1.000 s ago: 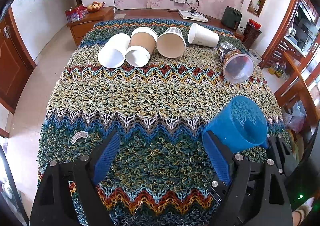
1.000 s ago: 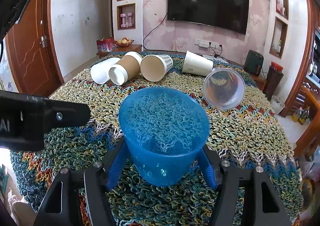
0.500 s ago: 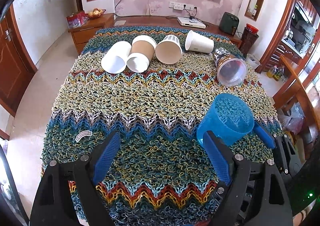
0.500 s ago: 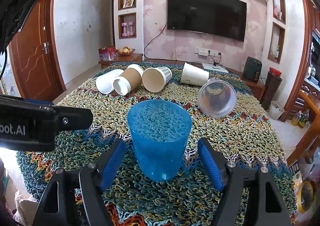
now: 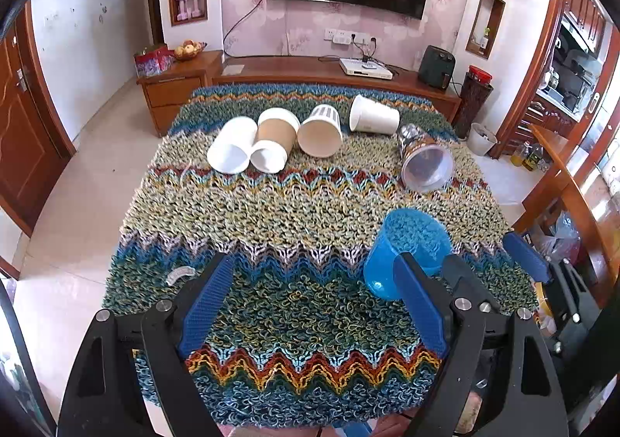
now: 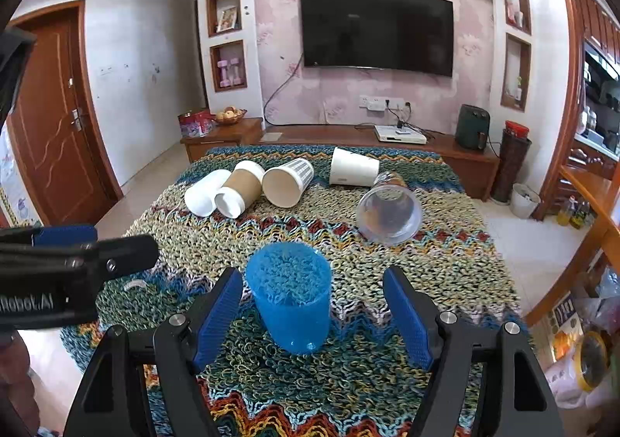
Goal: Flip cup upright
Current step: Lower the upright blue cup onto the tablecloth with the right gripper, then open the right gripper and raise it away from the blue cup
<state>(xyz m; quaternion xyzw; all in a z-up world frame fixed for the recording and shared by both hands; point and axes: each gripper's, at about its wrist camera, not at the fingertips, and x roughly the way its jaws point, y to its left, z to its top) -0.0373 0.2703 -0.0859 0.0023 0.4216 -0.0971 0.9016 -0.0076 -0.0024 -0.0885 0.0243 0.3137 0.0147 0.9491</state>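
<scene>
A translucent blue cup (image 6: 291, 293) stands upright on the knitted zigzag cloth (image 6: 445, 266), free of both grippers. My right gripper (image 6: 316, 313) is open with the cup between and just ahead of its blue pads, not touching. The cup also shows in the left wrist view (image 5: 407, 251), right of centre. My left gripper (image 5: 314, 301) is open and empty over the cloth's near part. A clear plastic cup (image 6: 389, 212) lies on its side at the right; it also shows in the left wrist view (image 5: 424, 162).
Several paper cups lie on their sides at the far end: a white one (image 5: 232, 150), a brown-sleeved one (image 5: 273, 140), a striped one (image 5: 321, 131) and another white one (image 5: 374, 120). A wooden TV bench (image 5: 310, 69) stands behind. A wooden chair (image 5: 573, 185) is at the right.
My right gripper opened, let go of the blue cup and drew back. The cup now stands upright on the cloth. The left gripper also pulled back and up.
</scene>
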